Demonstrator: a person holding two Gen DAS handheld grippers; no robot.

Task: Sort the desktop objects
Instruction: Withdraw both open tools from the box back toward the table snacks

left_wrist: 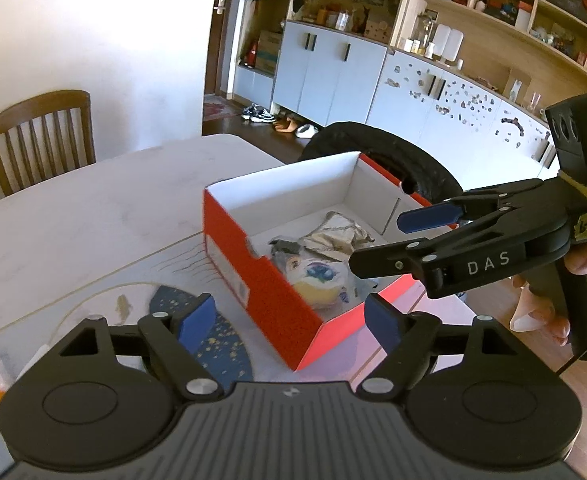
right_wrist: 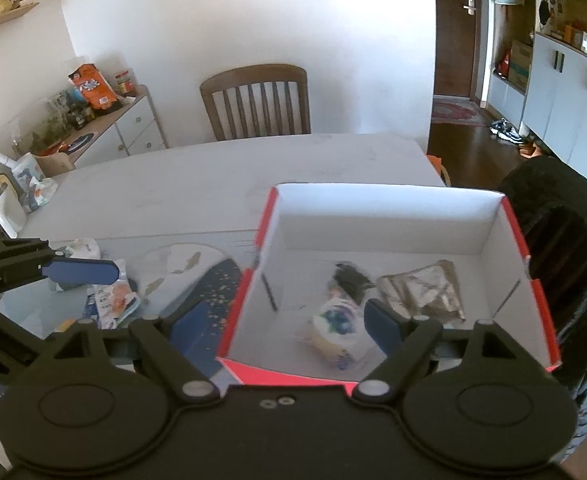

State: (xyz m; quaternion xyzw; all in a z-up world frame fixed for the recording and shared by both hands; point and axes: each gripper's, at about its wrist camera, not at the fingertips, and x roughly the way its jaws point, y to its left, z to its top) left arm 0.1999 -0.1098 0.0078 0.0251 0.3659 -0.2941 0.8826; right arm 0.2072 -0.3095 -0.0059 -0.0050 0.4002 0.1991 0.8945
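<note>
- I have the left tool (left_wrist: 289, 322) with its blue pads (left_wrist: 195, 322) spread apart and nothing between them, hanging over the near corner of the red box (left_wrist: 269, 280).
- My right tool (right_wrist: 285, 330) is also spread wide and empty; it looks down into the box (right_wrist: 509, 216) from above its near wall.
- In the left view the right tool (left_wrist: 409, 236) reaches in from the right side over the box's right wall, with a hand (left_wrist: 541, 316) on its grip.
- The box sits open-topped on the bench (left_wrist: 93, 208), close to the bench's right edge.
- Inside it lie a clear packet with a yellow and blue print (right_wrist: 335, 334), a dark small thing (right_wrist: 349, 278) behind it that I cannot identify, and a crumpled silver wrapper (right_wrist: 425, 292) towards the right wall.
- Left of the box, a dark blue mat with gold flecks (left_wrist: 213, 336) lies flat on the bench, just beside the box's left wall.
- Further left on the bench, a loose heap of packets (right_wrist: 109, 296) lies under the tip of the left tool (right_wrist: 79, 274).
- A dark padded chair back (right_wrist: 565, 240) rises just beyond the box's right wall, crowding that side.
- A wooden chair (right_wrist: 257, 100) stands at the far edge of the bench.
- The far half of the bench (right_wrist: 213, 184) is bare, giving me open room beyond the box and to its left.
</note>
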